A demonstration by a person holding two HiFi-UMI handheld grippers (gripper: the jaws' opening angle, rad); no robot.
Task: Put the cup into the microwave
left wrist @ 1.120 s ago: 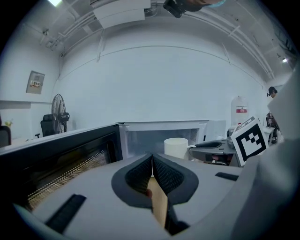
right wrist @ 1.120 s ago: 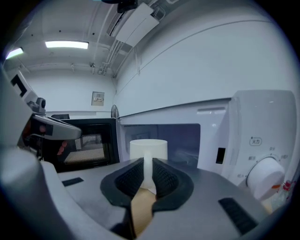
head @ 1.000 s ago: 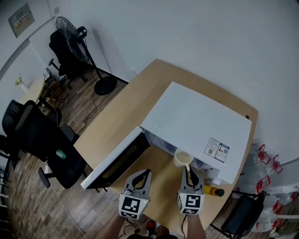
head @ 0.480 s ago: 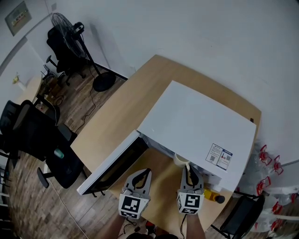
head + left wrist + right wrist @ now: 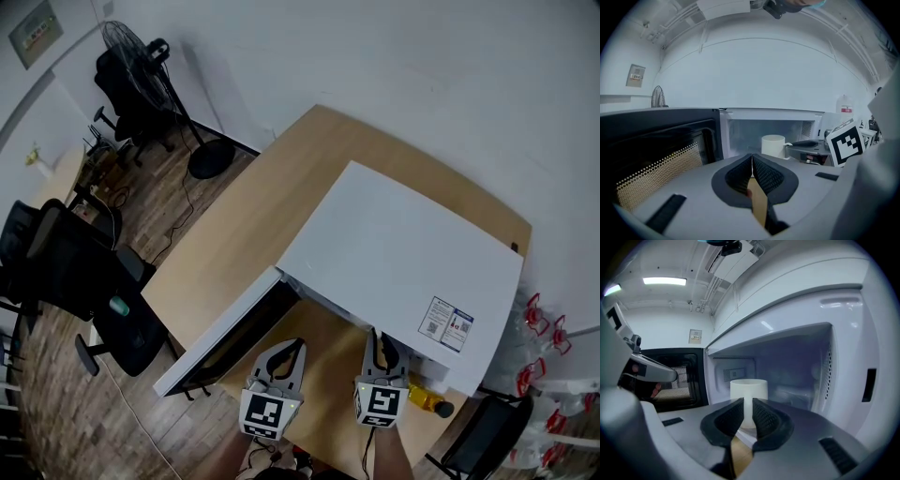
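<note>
A wooden table (image 5: 281, 202) bears a white microwave (image 5: 403, 253) with its door (image 5: 225, 333) swung open.
The left gripper (image 5: 752, 157) hovers in front, jaws closed on nothing. The right gripper (image 5: 747, 404) pinches the handle of a white cup (image 5: 748, 390), which is just inside the microwave's opening.

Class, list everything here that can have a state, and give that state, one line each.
Microwave: door open, swung out left.
Cup: upright, gripped, in the microwave's mouth.
Right gripper: shut on the cup.
Left gripper: shut, empty.
</note>
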